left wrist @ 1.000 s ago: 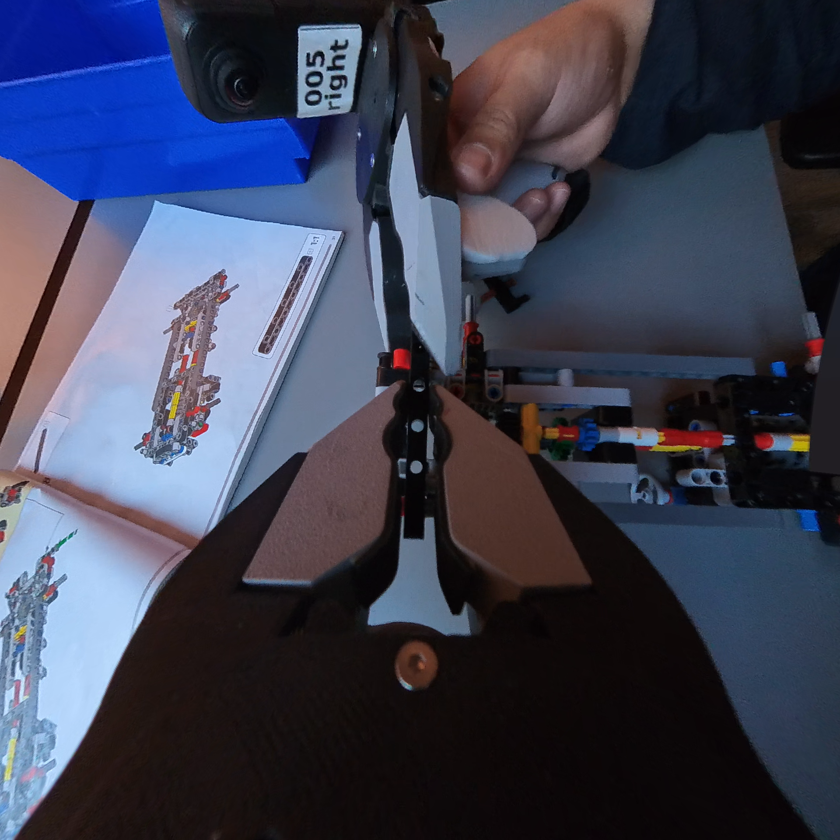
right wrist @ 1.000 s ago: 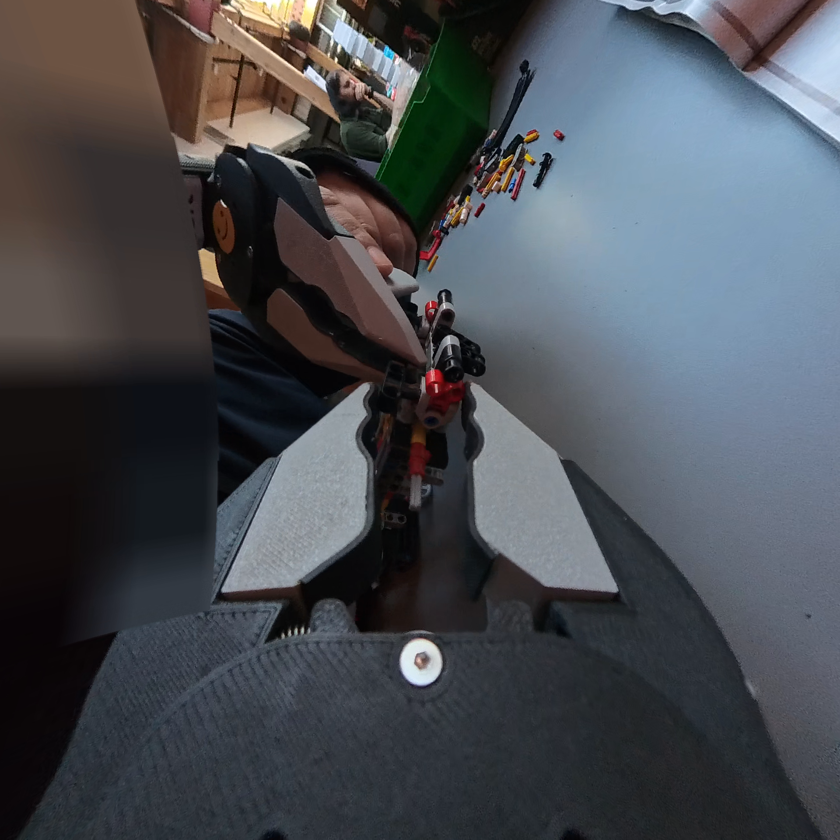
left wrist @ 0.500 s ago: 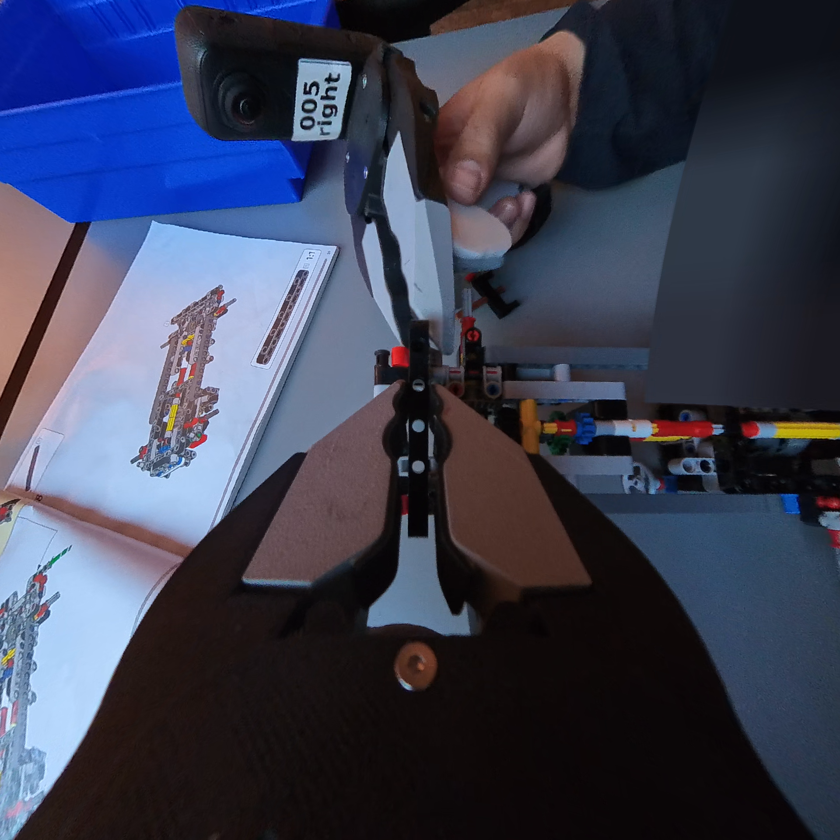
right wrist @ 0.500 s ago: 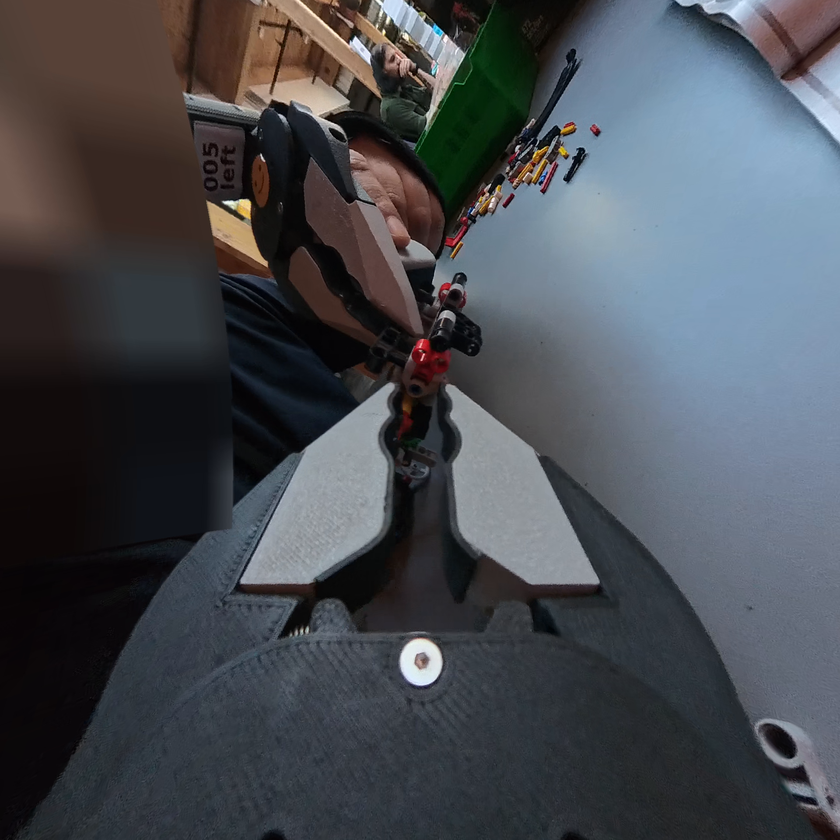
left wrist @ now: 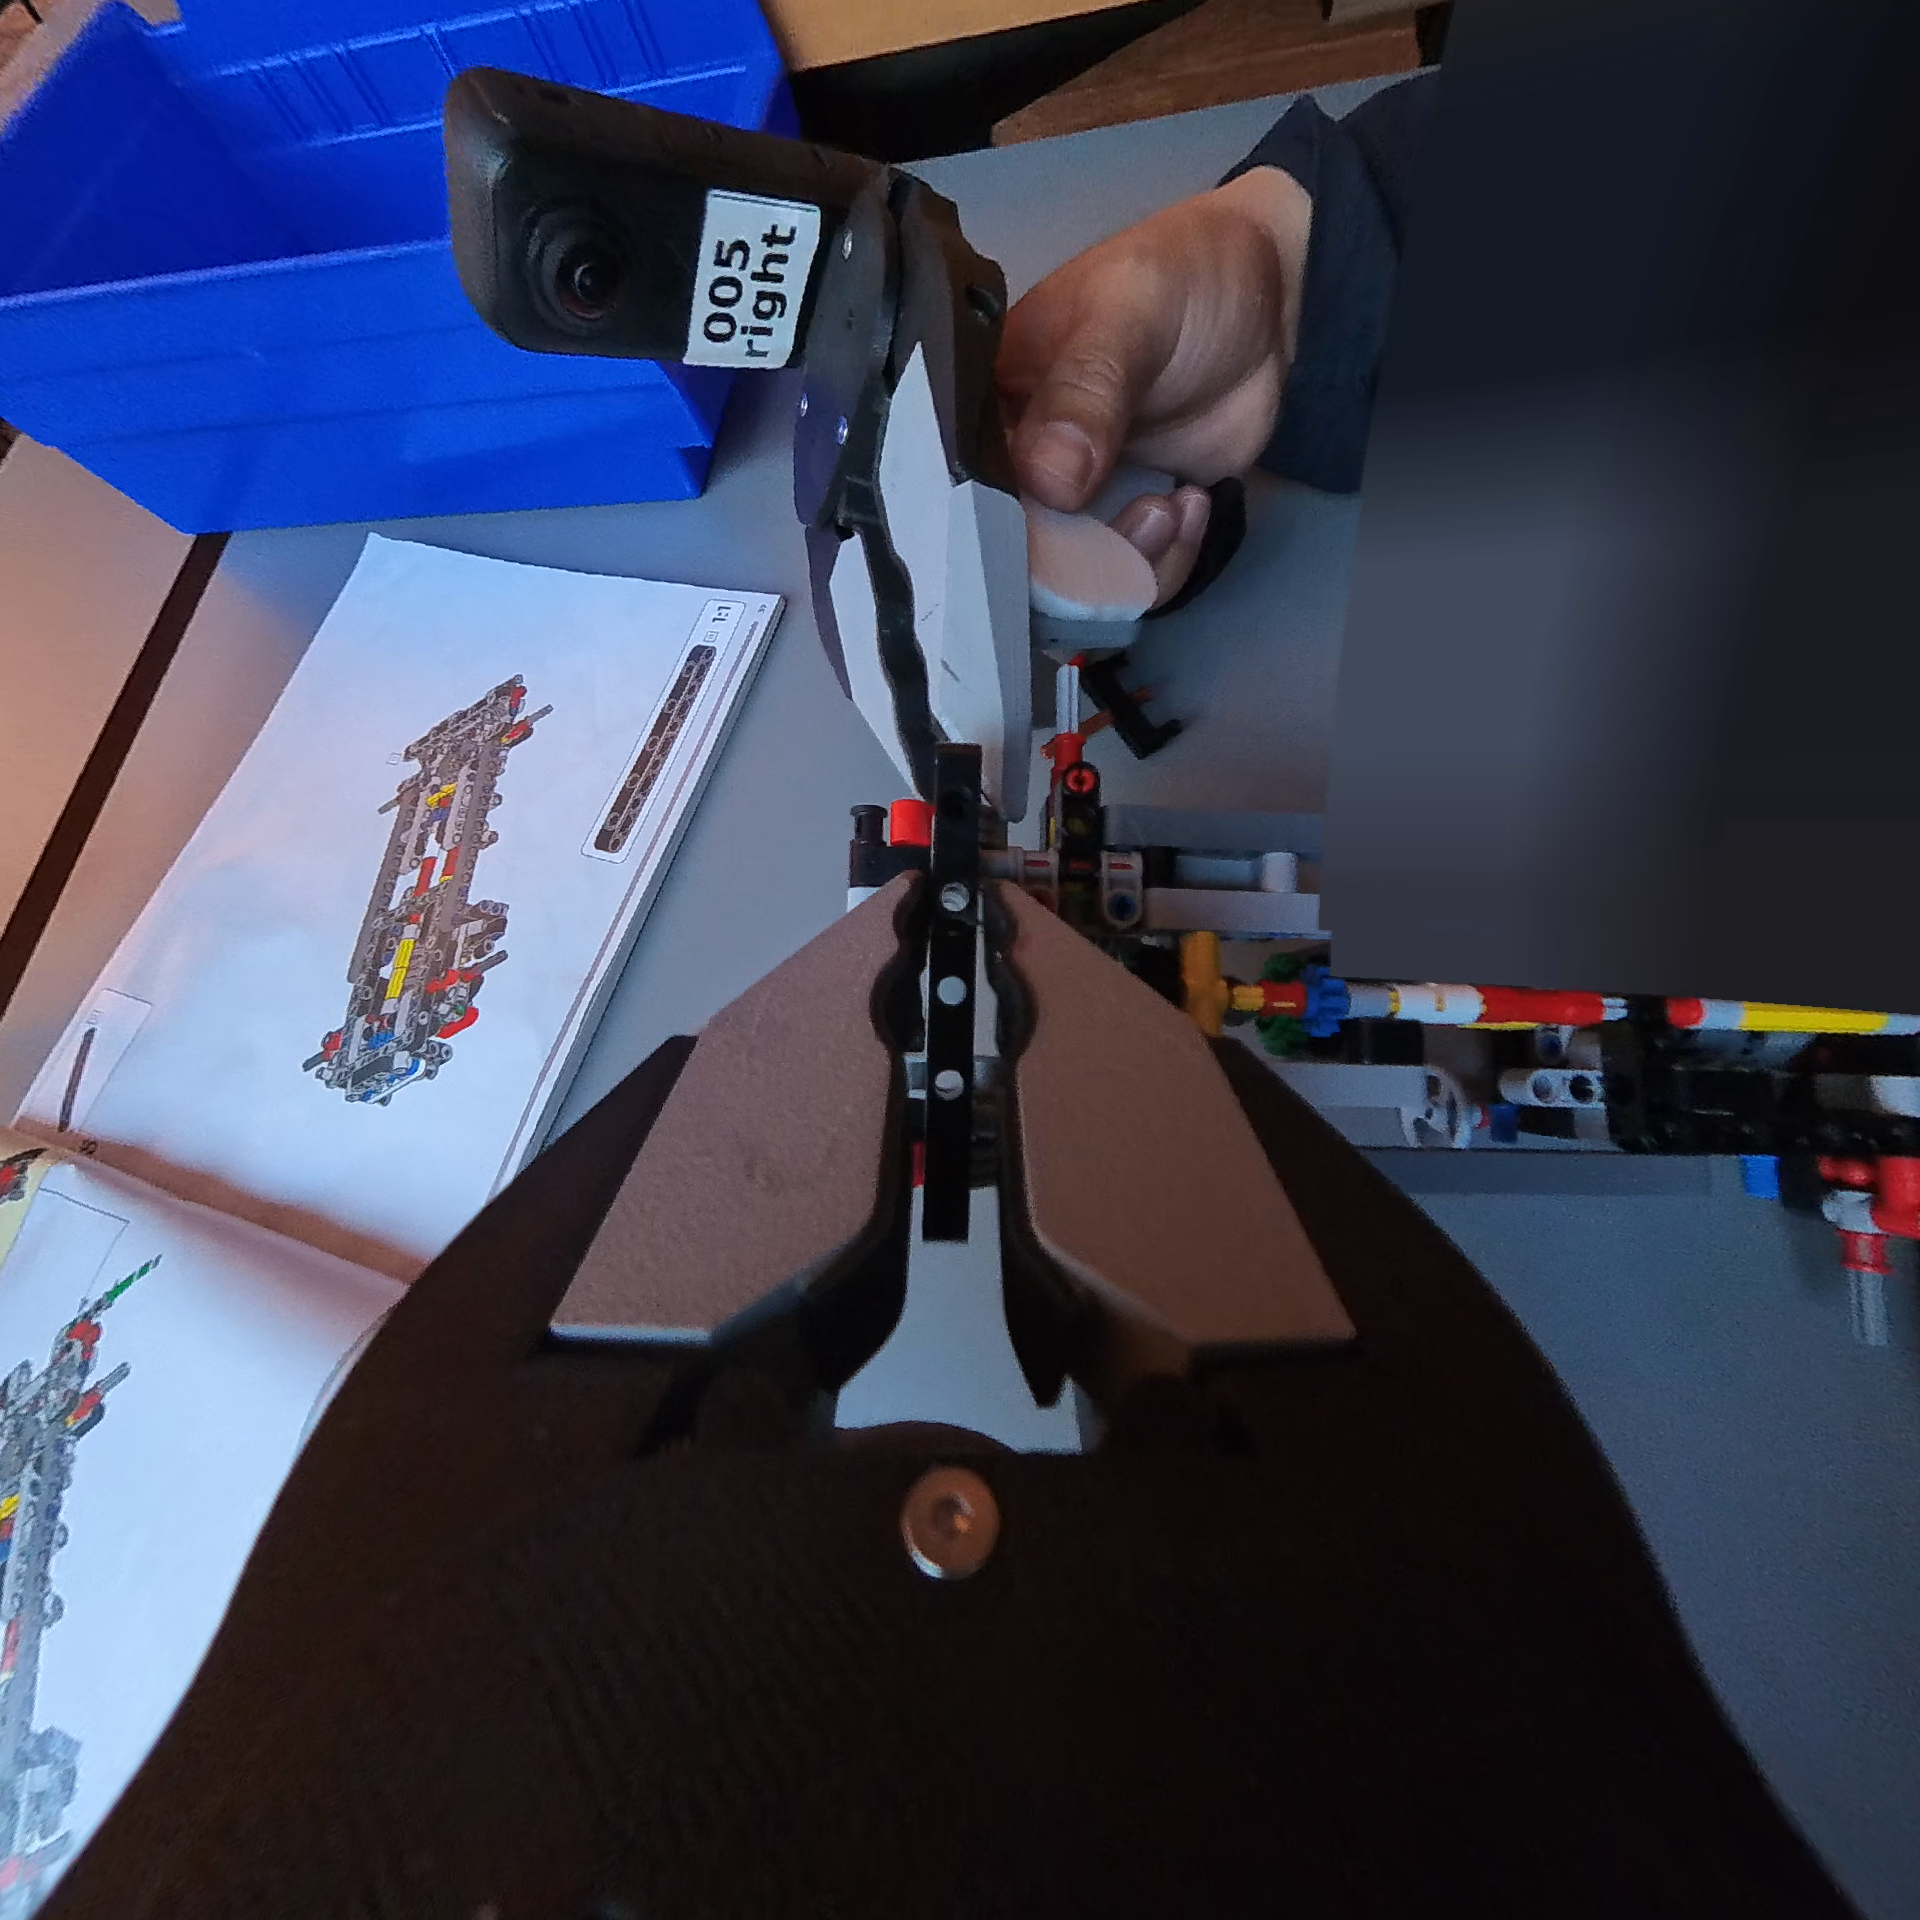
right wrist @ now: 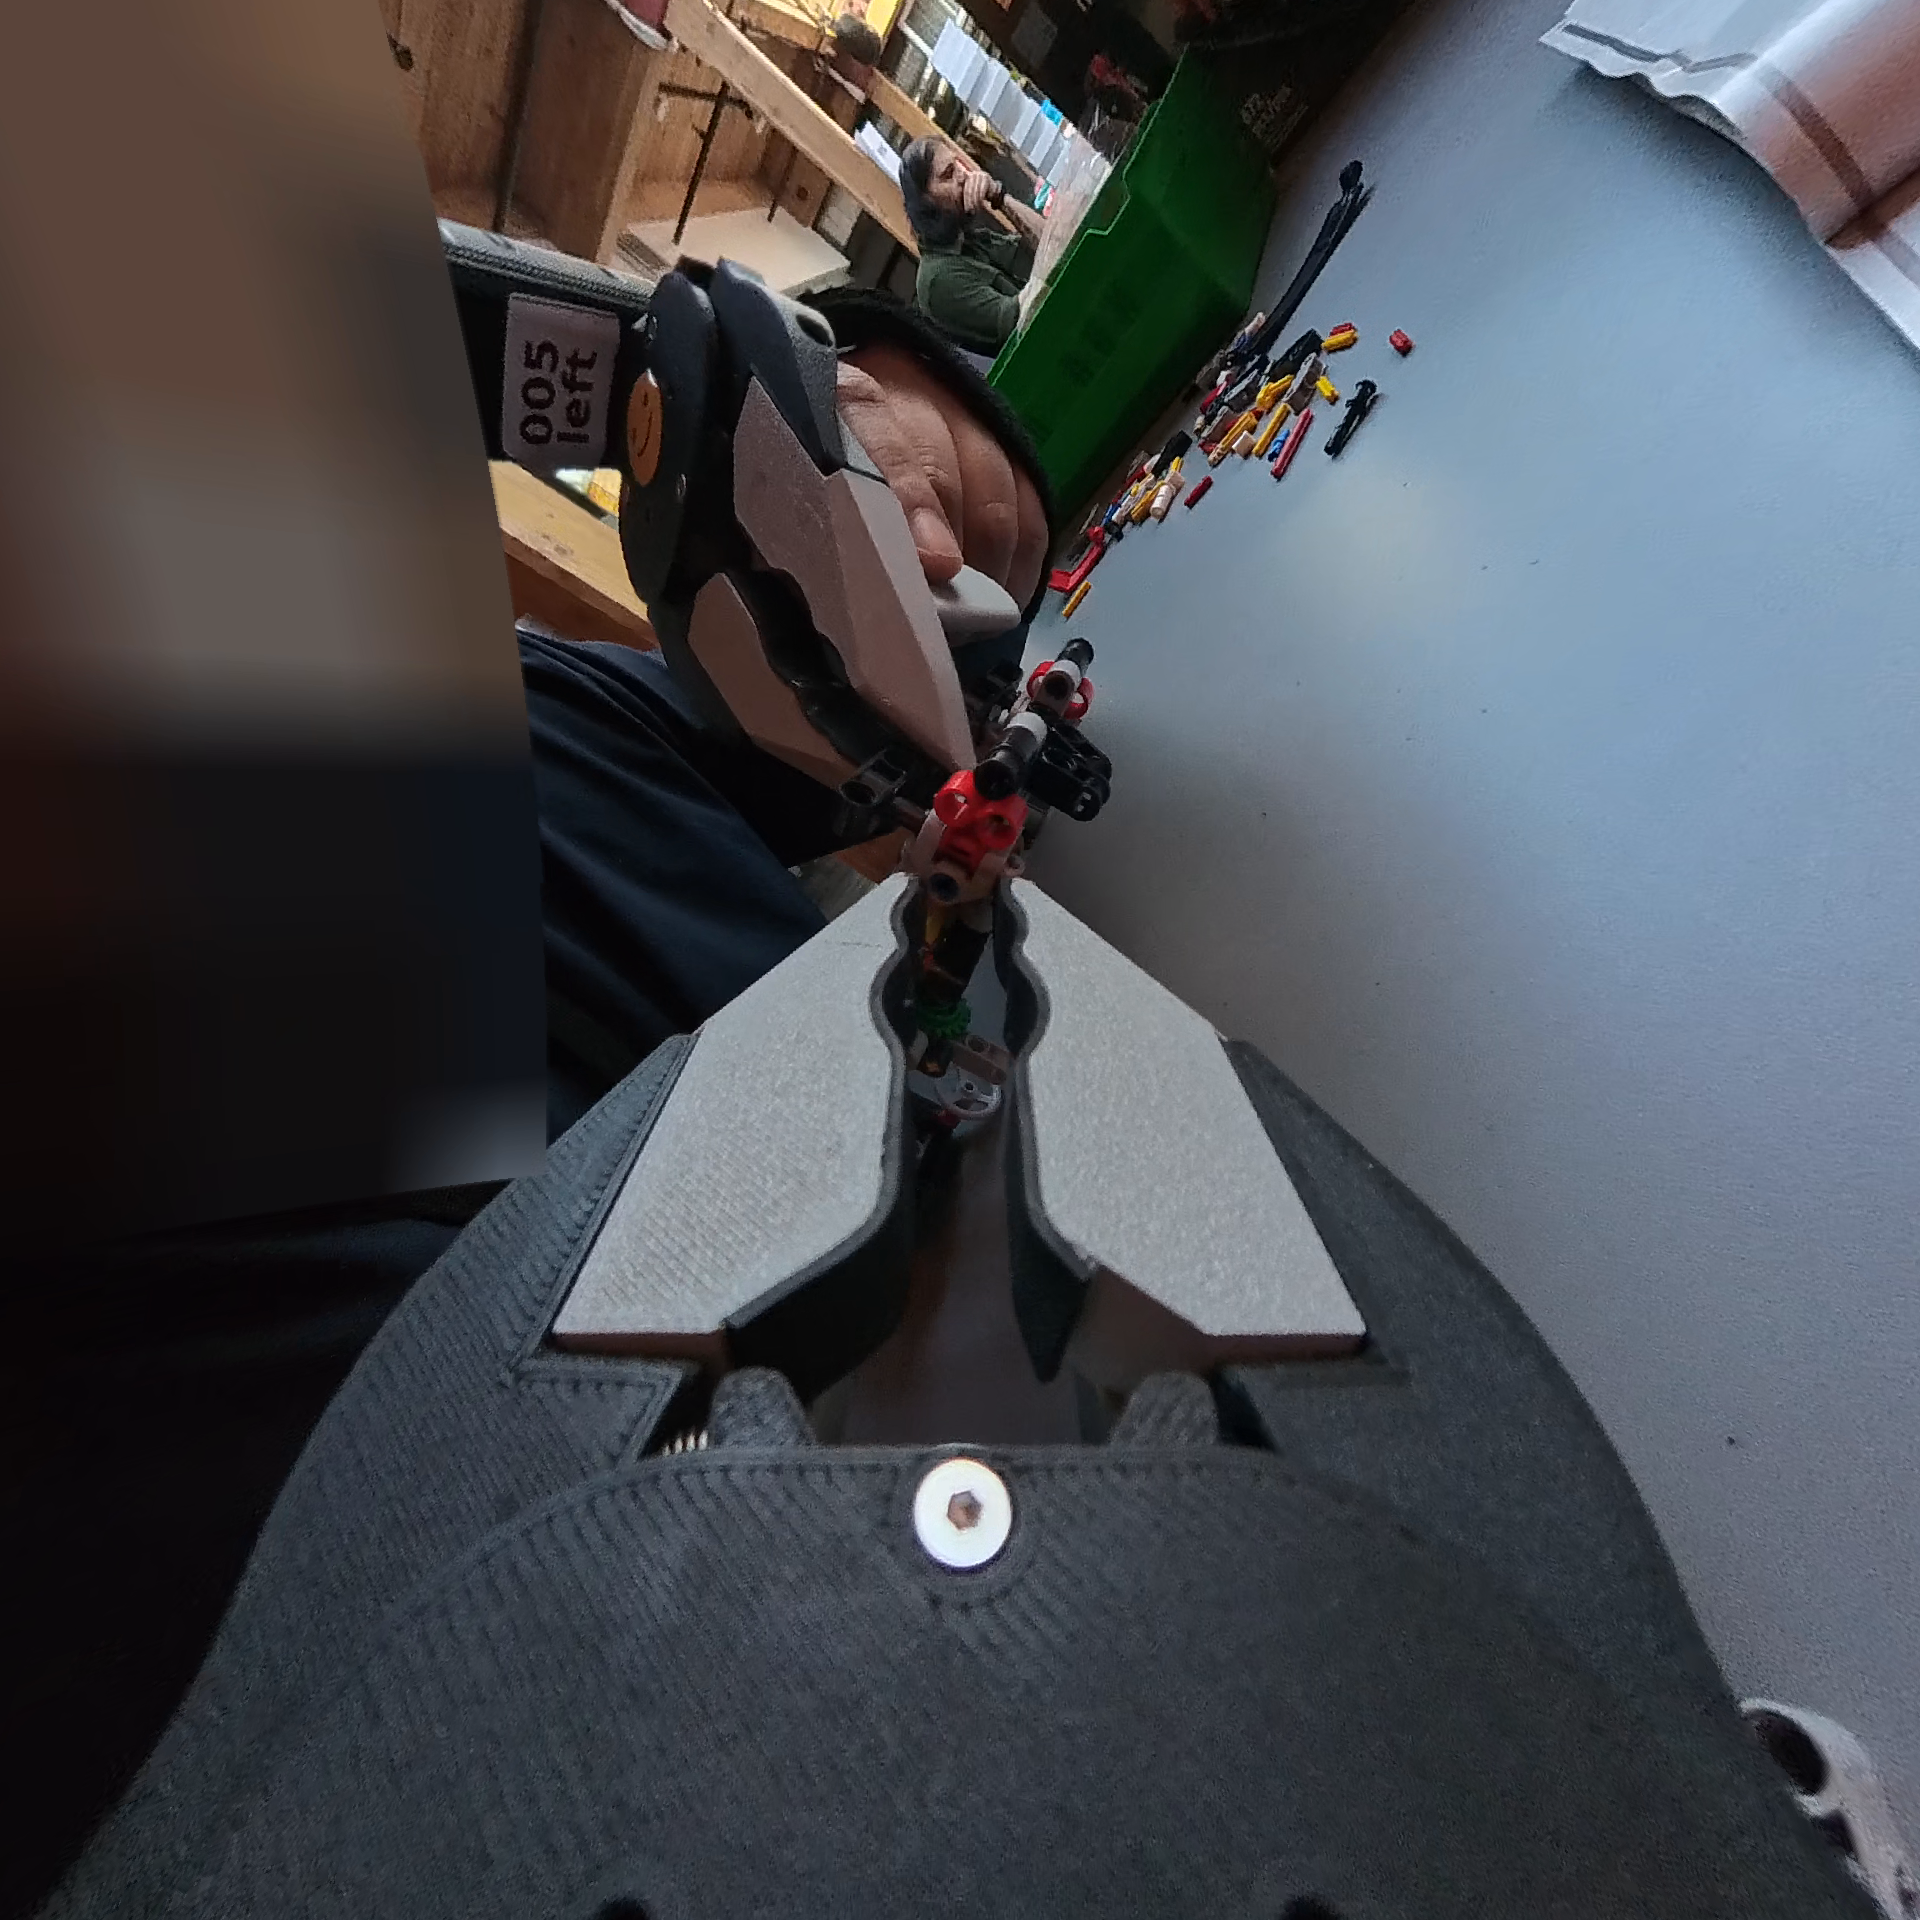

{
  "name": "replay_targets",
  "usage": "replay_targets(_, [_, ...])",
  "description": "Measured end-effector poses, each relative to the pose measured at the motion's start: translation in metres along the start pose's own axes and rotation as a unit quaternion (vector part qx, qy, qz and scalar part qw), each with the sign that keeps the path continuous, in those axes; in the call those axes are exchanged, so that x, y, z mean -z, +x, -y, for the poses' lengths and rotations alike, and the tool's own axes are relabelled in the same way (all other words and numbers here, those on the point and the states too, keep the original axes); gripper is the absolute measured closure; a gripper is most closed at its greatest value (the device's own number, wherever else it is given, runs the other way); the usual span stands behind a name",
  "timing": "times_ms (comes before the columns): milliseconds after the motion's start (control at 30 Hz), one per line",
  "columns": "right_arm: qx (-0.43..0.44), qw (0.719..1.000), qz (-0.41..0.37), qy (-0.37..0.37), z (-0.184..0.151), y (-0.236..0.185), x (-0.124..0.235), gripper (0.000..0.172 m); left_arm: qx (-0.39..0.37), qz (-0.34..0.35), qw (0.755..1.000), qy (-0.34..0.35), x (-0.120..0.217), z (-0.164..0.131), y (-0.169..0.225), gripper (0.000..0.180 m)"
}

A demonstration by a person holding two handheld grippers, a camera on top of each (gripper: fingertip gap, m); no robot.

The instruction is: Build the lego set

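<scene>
Left gripper (left wrist: pixel 954 904) nearly shut, pads pinching thin black holed beam (left wrist: pixel 952 997) standing upright btwn them. Right gripper (right wrist: pixel 958 894) also near-closed, tips clamped on end of brick-built chassis model (left wrist: pixel 1455 1039) lying on grey table (left wrist: pixel 1558 1403), by red connector (right wrist: pixel 975 816). Both grippers meet at same model end. Open instruction booklet (left wrist: pixel 416 883) left of it, blue bin (left wrist: pixel 312 312) behind; loose parts pile (right wrist: pixel 1257 405) far off.

Grey table (left wrist: pixel 1558 1351) bearing booklet (left wrist: pixel 416 831), blue bin (left wrist: pixel 312 312), loose bricks (right wrist: pixel 1247 416)
</scene>
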State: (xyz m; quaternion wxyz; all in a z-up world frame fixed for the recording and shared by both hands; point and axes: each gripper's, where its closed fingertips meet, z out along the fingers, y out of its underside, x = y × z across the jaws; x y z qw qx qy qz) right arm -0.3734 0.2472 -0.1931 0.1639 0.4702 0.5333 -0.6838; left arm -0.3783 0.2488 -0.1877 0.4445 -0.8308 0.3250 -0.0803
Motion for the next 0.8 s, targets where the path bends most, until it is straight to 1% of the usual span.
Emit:
replay_targets(67, [-0.001,1.000,0.002,0.001,0.000,0.000,0.000,0.162,0.012,-0.006,1.000,0.009,0.002,0.002,-0.001,0.171])
replay_targets(167, [-0.005,1.000,0.005,0.003,0.001,0.000,-0.001,0.162,0.025,-0.019,0.999,0.024,0.003,0.007,0.001,0.172])
replay_targets(433, [-0.024,1.000,0.009,0.006,0.001,0.003,-0.002,0.162,0.012,0.000,1.000,0.029,0.000,0.008,-0.002,0.175])
replay_targets(700, [-0.032,0.999,0.016,0.008,0.000,0.003,-0.001,0.162,0.013,-0.003,0.999,0.040,0.003,0.010,-0.002,0.176])
replay_targets(800, [-0.038,0.999,0.032,0.012,0.001,0.001,-0.001,0.162,0.013,-0.008,0.999,0.045,0.004,0.012,-0.001,0.176])
